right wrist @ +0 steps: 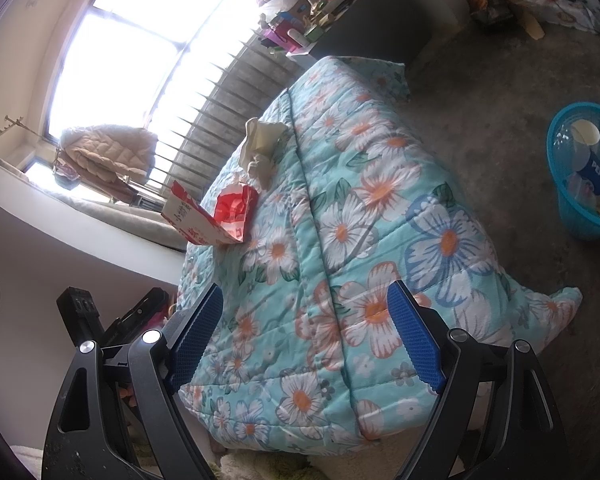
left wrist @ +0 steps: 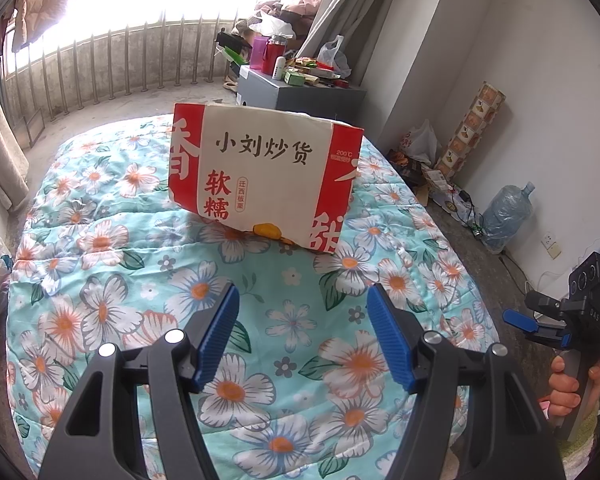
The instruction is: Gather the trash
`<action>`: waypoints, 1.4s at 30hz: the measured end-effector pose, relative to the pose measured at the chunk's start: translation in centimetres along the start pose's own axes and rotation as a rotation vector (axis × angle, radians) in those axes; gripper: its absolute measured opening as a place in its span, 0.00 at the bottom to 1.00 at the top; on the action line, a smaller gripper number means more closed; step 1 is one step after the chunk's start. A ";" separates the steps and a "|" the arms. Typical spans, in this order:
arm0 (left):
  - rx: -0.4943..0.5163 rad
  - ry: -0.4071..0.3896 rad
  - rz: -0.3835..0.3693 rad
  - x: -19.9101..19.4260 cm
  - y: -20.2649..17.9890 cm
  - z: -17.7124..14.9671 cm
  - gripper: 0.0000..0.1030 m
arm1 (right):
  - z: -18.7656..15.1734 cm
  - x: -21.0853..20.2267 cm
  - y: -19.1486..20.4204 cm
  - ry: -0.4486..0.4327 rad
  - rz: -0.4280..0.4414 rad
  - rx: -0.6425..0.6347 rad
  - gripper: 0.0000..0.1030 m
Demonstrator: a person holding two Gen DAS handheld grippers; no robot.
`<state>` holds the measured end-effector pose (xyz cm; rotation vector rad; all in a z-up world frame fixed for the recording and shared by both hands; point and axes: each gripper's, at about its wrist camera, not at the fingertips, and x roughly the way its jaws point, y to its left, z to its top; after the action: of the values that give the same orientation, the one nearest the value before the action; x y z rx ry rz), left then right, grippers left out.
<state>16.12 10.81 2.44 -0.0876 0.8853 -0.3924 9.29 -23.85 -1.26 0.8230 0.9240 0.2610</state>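
Paper bag (left wrist: 266,176) stood upright on the bed's floral quilt (left wrist: 100,272), straight ahead of the left tool (left wrist: 303,304), broad face toward it; both tools, the right tool (right wrist: 305,300) farther off, gaped empty.

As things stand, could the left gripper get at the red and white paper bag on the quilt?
Probably yes. The left gripper is open and empty, aimed at the paper bag, which stands upright ahead of it. Only bare floral quilt lies between them.
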 end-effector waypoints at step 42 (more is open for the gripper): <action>-0.085 -0.038 0.034 -0.4 2.7 -0.1 0.63 | 1.0 5.8 5.4 0.076 0.051 -0.115 0.79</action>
<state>16.64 13.45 2.04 -0.1572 0.8647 -0.3206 14.31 -17.64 -0.47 0.7356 0.9507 0.3886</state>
